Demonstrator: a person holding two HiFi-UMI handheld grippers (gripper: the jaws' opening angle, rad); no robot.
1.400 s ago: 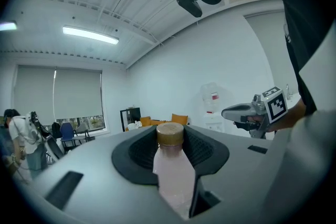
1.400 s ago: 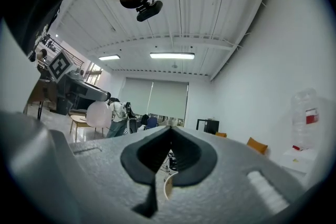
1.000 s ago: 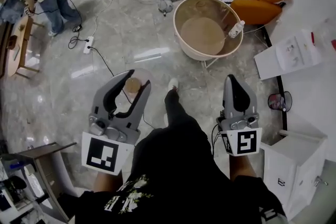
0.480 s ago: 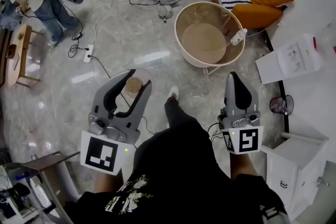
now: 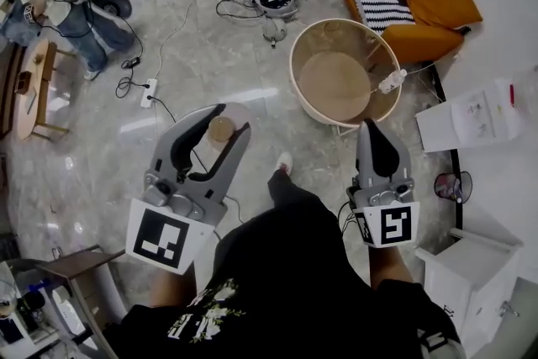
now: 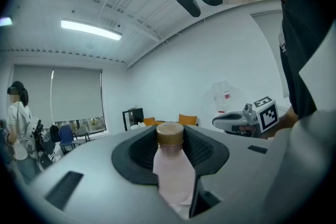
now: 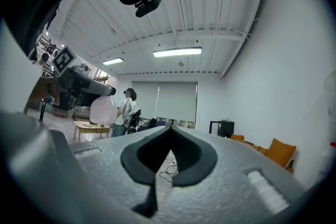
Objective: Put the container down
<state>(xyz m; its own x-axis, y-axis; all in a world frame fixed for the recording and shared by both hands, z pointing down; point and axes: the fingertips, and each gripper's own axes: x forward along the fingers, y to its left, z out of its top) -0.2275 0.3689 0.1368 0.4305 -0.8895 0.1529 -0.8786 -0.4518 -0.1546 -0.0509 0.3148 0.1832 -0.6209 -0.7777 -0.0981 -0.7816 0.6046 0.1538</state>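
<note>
Left tool (image 5: 229, 124) stands with its jaws fairly wide and clamped on a pale pink translucent plastic bottle with a tan cap (image 6: 172, 173). I read the bottle as upright between the dark pads (image 6: 206, 152), cap uppermost, carried in the air above the grey marble floor (image 5: 227, 55). Right tool (image 7: 169, 129) is closed, its tips meeting with nothing between them. I note a round cream tub-shaped stand with a tan interior (image 5: 336, 42) ahead and to the right, well apart from the bottle, with an orange sofa (image 5: 450, 0) just beyond it.
</note>
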